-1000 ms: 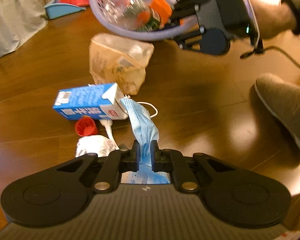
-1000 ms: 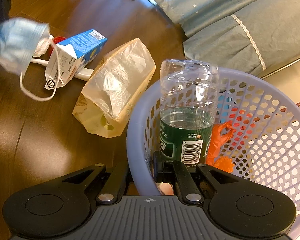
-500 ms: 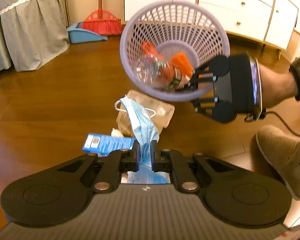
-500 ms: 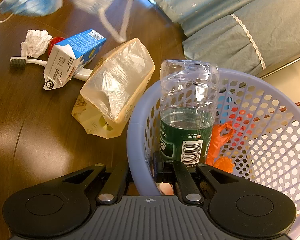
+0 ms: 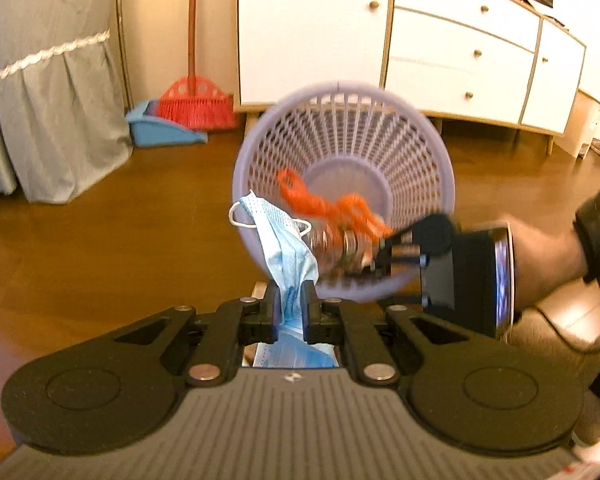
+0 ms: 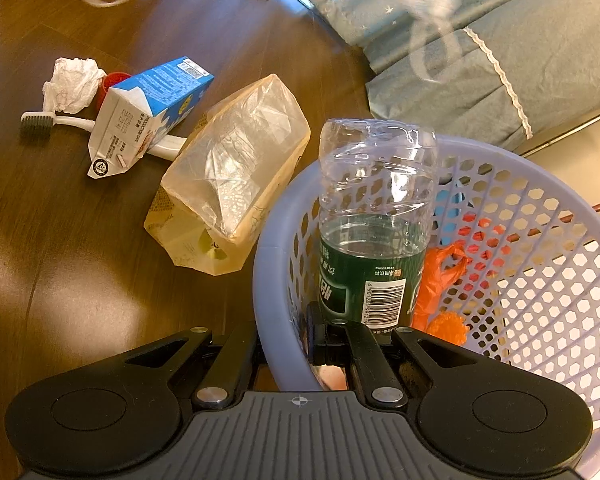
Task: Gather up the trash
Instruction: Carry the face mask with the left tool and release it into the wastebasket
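Blue mask (image 5: 286,248) pinched in left gripper (image 5: 291,309); basket (image 6: 572,216) rim clamped by right gripper (image 6: 288,342); carton (image 6: 148,114) only right-view.

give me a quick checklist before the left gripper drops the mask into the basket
1. Face mask clamped in left gripper: ok.
2. Basket rim pinched by right gripper: ok.
3. Basket opening tilted toward the mask: ok.
4. Mask over the opening: cannot tell, it hangs at the rim's near edge.
5. Room beside bottle and orange scrap: ok.
6. Floor trash left, carton, bag, tissue: not ok.
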Demonstrator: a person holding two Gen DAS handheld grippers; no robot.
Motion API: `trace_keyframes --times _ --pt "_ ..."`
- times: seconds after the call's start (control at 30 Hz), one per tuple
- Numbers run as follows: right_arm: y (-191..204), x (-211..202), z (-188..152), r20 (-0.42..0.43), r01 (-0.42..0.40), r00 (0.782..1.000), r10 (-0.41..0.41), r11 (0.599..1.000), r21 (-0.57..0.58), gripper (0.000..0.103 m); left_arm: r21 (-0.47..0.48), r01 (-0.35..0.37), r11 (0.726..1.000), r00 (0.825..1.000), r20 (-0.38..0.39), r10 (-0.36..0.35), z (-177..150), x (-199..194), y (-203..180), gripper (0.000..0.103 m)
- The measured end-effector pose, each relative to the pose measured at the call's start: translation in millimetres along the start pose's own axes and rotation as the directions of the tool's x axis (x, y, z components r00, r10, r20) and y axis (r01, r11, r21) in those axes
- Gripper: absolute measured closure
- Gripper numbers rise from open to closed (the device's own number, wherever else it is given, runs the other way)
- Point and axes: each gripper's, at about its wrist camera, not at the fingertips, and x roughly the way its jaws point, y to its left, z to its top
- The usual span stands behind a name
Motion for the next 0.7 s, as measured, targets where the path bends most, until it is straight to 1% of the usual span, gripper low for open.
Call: trace_keyframes --times 0.27,0.5,0.7 --pt "-1 -2 -1 0.001 0.001 1.000 -0.001 1.000 0.005 0.101 0.041 0.015 0.999 0.998 0.058 -0.017 36 21 -3 0.096" --pt "-1 -2 -1 0.002 0.000 1.000 0.000 1.000 0.013 0.101 0.027 0.041 0.999 0.994 0.102 -0.044 64 46 -8 0.096" --pt "-2 -2 -1 0.004 0.000 1.000 0.000 1.000 0.027 0.101 0.022 0.088 0.996 0.989 0.117 -0.090 87 76 -24 0.095"
